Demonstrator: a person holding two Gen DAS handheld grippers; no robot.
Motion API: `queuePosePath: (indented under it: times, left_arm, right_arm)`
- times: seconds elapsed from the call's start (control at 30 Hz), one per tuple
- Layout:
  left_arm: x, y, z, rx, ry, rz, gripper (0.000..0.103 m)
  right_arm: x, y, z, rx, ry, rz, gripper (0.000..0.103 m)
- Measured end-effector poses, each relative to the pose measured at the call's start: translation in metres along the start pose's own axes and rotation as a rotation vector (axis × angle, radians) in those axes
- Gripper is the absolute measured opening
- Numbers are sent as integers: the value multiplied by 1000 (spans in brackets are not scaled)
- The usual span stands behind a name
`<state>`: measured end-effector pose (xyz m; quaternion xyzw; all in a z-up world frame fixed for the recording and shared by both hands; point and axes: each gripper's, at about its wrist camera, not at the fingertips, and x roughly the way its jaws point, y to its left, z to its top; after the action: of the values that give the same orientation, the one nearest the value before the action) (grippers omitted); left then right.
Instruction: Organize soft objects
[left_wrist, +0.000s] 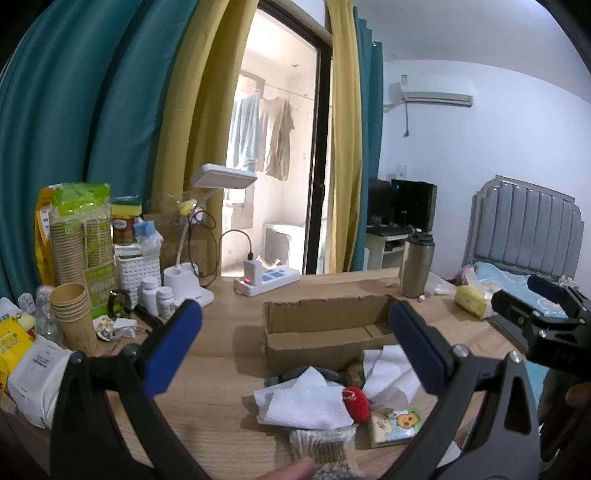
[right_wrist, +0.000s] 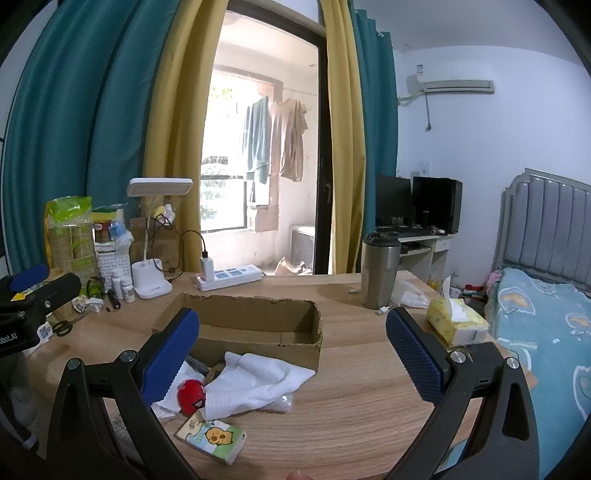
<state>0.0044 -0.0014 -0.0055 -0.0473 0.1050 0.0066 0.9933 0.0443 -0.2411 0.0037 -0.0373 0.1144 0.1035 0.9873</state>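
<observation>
A pile of soft things lies on the wooden table in front of an open cardboard box (left_wrist: 325, 325) (right_wrist: 255, 317): white cloths (left_wrist: 306, 402) (right_wrist: 258, 376), a red plush ball (left_wrist: 357, 403) (right_wrist: 191, 394), a small tissue pack with a cartoon print (left_wrist: 397, 424) (right_wrist: 211, 439) and a frilled item (left_wrist: 319, 443). My left gripper (left_wrist: 295, 354) is open and empty, above the pile. My right gripper (right_wrist: 291, 354) is open and empty, over the table right of the pile. The box looks empty.
A steel tumbler (right_wrist: 379, 273), yellow tissue box (right_wrist: 456, 321), power strip (right_wrist: 229, 277) and white desk lamp (right_wrist: 151, 284) stand around the box. Paper cups (left_wrist: 72, 314), bottles and packets crowd the table's left side. A bed (right_wrist: 546, 332) lies to the right.
</observation>
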Motion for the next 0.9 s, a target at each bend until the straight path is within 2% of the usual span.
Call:
queuePosePath:
  times: [0.9]
  left_arm:
    - [0, -1, 1, 2, -3, 1, 102]
  right_arm:
    - [2, 2, 2, 0, 2, 2, 103]
